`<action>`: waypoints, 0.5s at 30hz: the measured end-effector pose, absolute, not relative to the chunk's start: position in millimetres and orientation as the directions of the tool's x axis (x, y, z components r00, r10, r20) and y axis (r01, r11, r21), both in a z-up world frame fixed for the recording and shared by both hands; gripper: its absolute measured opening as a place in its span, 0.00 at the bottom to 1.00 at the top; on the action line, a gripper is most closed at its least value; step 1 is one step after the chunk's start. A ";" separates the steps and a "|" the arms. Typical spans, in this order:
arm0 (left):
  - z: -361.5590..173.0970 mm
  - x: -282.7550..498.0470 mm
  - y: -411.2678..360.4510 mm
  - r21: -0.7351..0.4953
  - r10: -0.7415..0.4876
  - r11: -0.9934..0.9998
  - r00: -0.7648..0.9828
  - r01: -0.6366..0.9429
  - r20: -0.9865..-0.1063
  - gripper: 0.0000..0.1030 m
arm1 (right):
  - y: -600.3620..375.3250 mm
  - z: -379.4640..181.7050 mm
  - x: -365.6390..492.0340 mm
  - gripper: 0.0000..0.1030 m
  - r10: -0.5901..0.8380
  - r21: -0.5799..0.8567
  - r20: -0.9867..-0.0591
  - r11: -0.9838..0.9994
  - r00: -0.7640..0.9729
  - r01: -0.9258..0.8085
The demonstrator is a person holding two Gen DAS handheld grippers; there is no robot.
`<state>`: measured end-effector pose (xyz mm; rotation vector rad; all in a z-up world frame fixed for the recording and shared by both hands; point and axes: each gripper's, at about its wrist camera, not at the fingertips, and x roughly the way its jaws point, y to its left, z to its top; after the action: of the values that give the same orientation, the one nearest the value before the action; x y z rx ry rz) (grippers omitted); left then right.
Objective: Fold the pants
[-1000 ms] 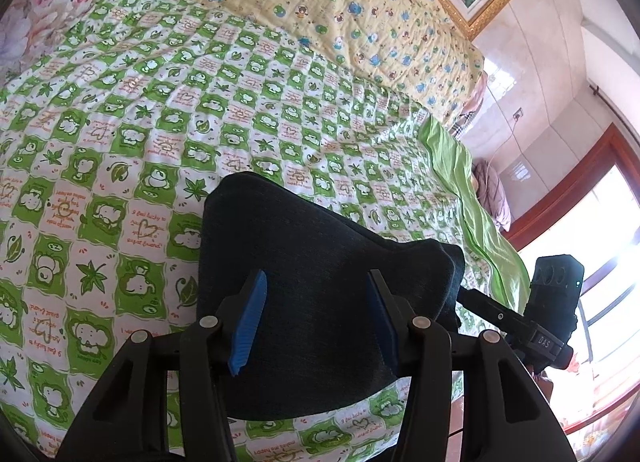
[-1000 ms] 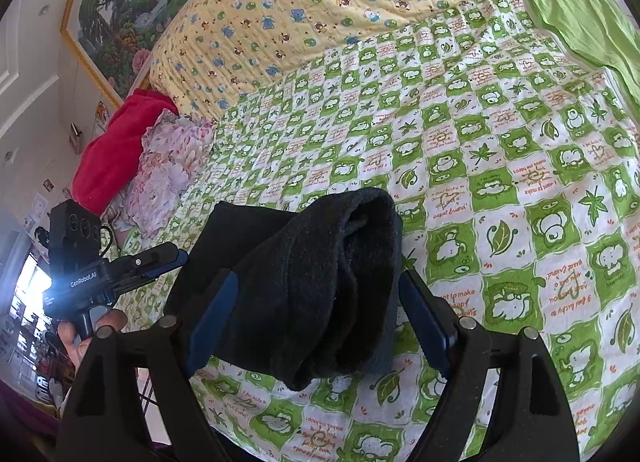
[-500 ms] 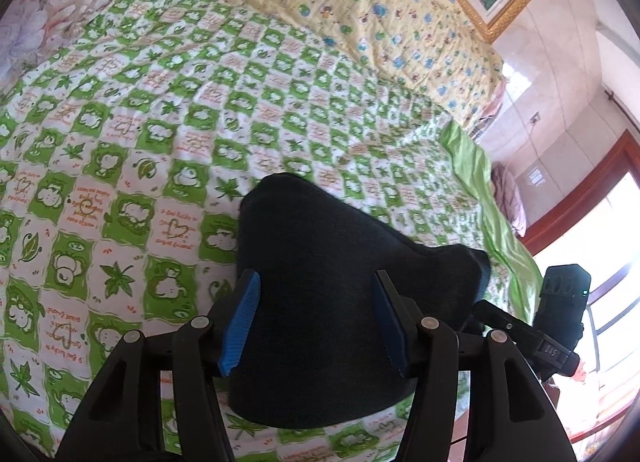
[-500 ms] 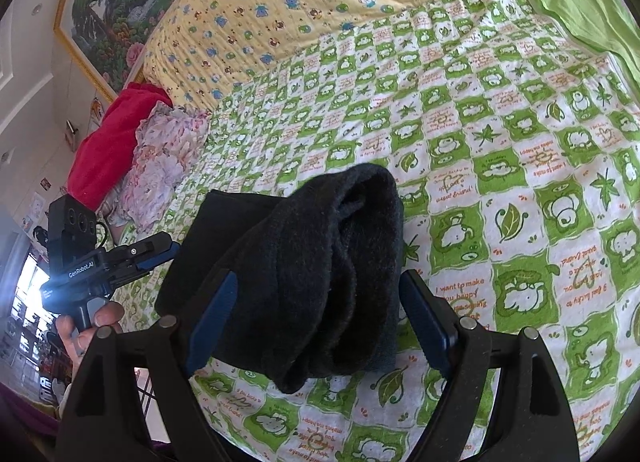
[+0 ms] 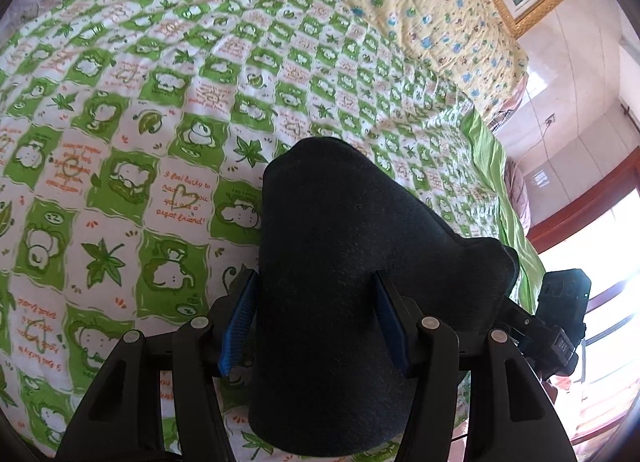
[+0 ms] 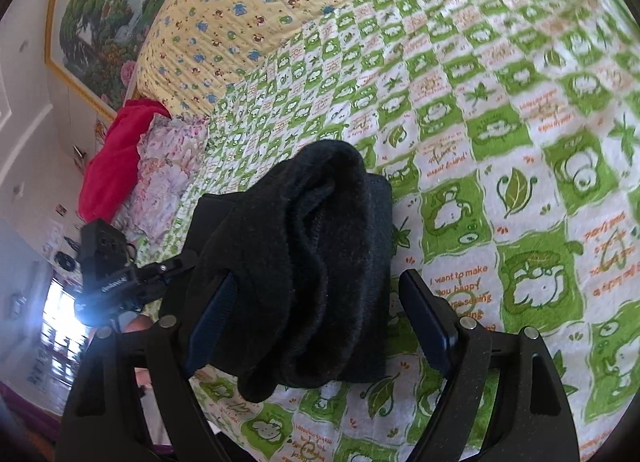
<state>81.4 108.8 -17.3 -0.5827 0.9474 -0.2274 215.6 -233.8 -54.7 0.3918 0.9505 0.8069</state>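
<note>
The dark folded pants (image 5: 344, 262) lie bunched on the green-and-white checked bedspread (image 5: 132, 150), near the bed's close edge, lying between both sets of tongs I steer. My left tongs (image 5: 312, 318) straddle one end with the blue pads spread at its sides, released rather than clamped, while my right tongs (image 6: 320, 314) stand wide around the rolled end, the right pad clear of the cloth. Beyond, a yellow printed quilt (image 6: 256, 10) covers the far part of the bed, a red cloth (image 6: 116, 158) beside it.
</note>
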 end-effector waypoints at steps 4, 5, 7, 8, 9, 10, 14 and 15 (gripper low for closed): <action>-29.7 88.2 109.2 -0.592 -0.453 0.801 0.550 -0.095 -0.701 0.53 | -233.1 -57.5 215.9 0.69 0.771 0.632 -0.559 0.635 0.306 -0.445; -31.2 88.5 109.5 -0.598 -0.457 0.796 0.550 -0.098 -0.699 0.52 | -233.2 -58.2 216.0 0.67 0.772 0.634 -0.558 0.633 0.304 -0.443; -31.0 88.6 109.2 -0.600 -0.457 0.794 0.554 -0.098 -0.695 0.49 | -234.1 -59.0 215.8 0.58 0.775 0.639 -0.556 0.630 0.302 -0.441; -30.3 88.5 108.5 -0.598 -0.455 0.796 0.556 -0.095 -0.695 0.46 | -234.7 -59.2 215.8 0.57 0.779 0.645 -0.551 0.625 0.299 -0.439; -29.4 88.0 107.6 -0.594 -0.453 0.799 0.558 -0.092 -0.695 0.45 | -235.6 -59.7 215.0 0.54 0.781 0.648 -0.549 0.622 0.298 -0.439; -28.0 87.2 106.2 -0.588 -0.448 0.804 0.561 -0.087 -0.696 0.42 | -235.7 -59.6 214.4 0.51 0.782 0.649 -0.548 0.621 0.296 -0.440; -20.7 82.0 104.4 -0.584 -0.443 0.808 0.575 -0.076 -0.688 0.32 | -232.6 -55.3 211.0 0.46 0.781 0.642 -0.547 0.622 0.301 -0.448; -19.0 80.6 105.3 -0.584 -0.442 0.808 0.577 -0.075 -0.686 0.31 | -231.6 -52.5 209.5 0.44 0.781 0.639 -0.545 0.623 0.306 -0.451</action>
<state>80.6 105.3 -19.0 -0.6126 0.9442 -0.2314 209.5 -231.6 -52.5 0.4040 0.9494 0.8444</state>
